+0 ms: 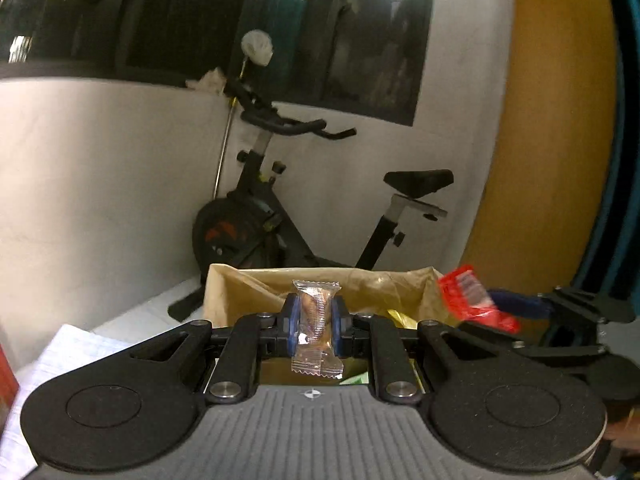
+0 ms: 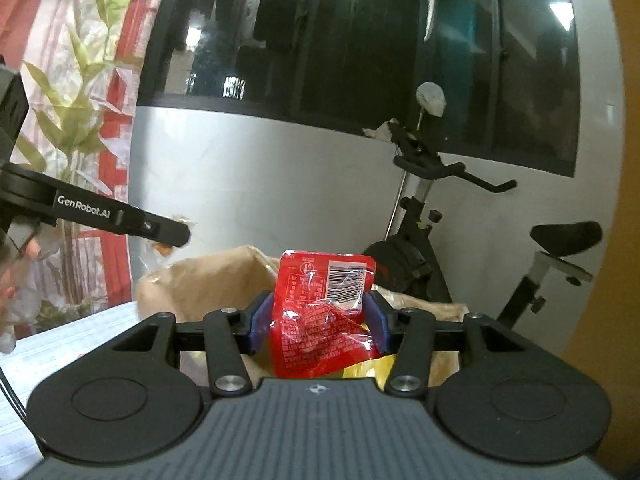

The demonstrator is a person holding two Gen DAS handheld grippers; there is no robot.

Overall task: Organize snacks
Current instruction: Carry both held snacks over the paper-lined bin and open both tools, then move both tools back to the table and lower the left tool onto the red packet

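My left gripper point(image 1: 316, 322) is shut on a small clear-wrapped brown snack point(image 1: 316, 330) and holds it upright over a brown paper bag point(image 1: 248, 292). My right gripper point(image 2: 318, 320) is shut on a red snack packet point(image 2: 320, 312) with a barcode, above the same paper bag point(image 2: 208, 276). The red packet also shows in the left wrist view point(image 1: 472, 300), held at the bag's right edge. The left gripper's arm shows in the right wrist view point(image 2: 120, 216), to the left of the bag. Yellow and green wrappers lie inside the bag point(image 1: 400, 318).
A black exercise bike point(image 1: 288, 208) stands against the white wall behind the bag. A white sheet of paper point(image 1: 72, 354) lies on the surface to the left. A yellow-orange panel point(image 1: 552, 140) is at the right. A person's hand point(image 2: 16, 264) shows at the far left.
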